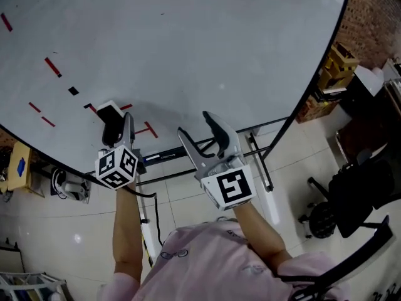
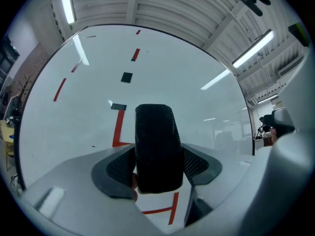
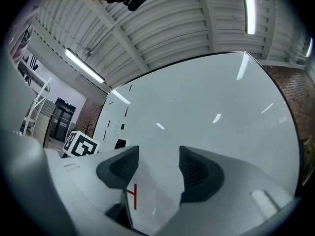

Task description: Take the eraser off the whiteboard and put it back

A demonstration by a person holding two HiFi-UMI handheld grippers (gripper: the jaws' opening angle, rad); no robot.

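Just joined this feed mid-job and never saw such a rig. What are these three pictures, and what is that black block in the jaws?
No robot here: a person holds a two-jaw gripper in each hand. The head view looks down from a camera on the person's head; the other two views ride on the grippers and look along their jaws. Ahead stands a whiteboard with short red marks. The left gripper is clamped on a black eraser in front of the board. The right gripper is open and empty.
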